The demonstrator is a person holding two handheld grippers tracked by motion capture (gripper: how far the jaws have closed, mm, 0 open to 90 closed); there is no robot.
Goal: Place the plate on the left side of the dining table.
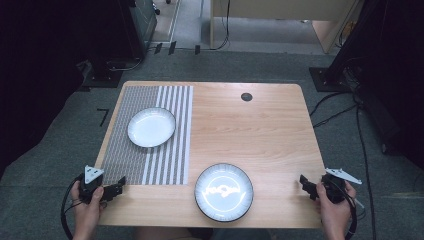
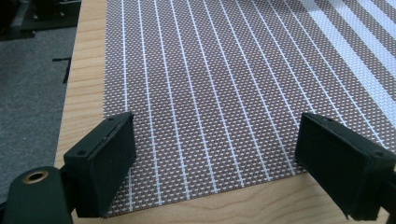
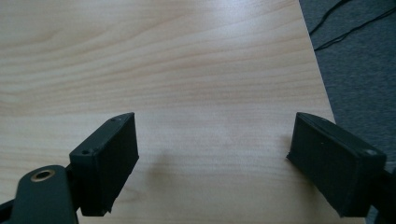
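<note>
A white plate (image 1: pixel 151 127) rests on a woven striped placemat (image 1: pixel 130 150) on the left half of the wooden table (image 1: pixel 260 135). A second plate with a dark rim (image 1: pixel 223 192) lies on bare wood near the front edge, at the middle. My left gripper (image 1: pixel 119 184) sits at the front left corner, open and holding nothing; in the left gripper view its jaws (image 2: pixel 215 140) stand wide over the placemat's (image 2: pixel 210 70) near edge. My right gripper (image 1: pixel 304 182) is at the front right edge, also open, its jaws (image 3: pixel 212 140) spread over bare tabletop (image 3: pixel 187 60).
A small black round grommet (image 1: pixel 246 97) is set in the table's far side. Cables (image 1: pixel 365 150) run over the grey floor to the right. Dark equipment and a stand base (image 1: pixel 102 75) lie beyond the far left corner.
</note>
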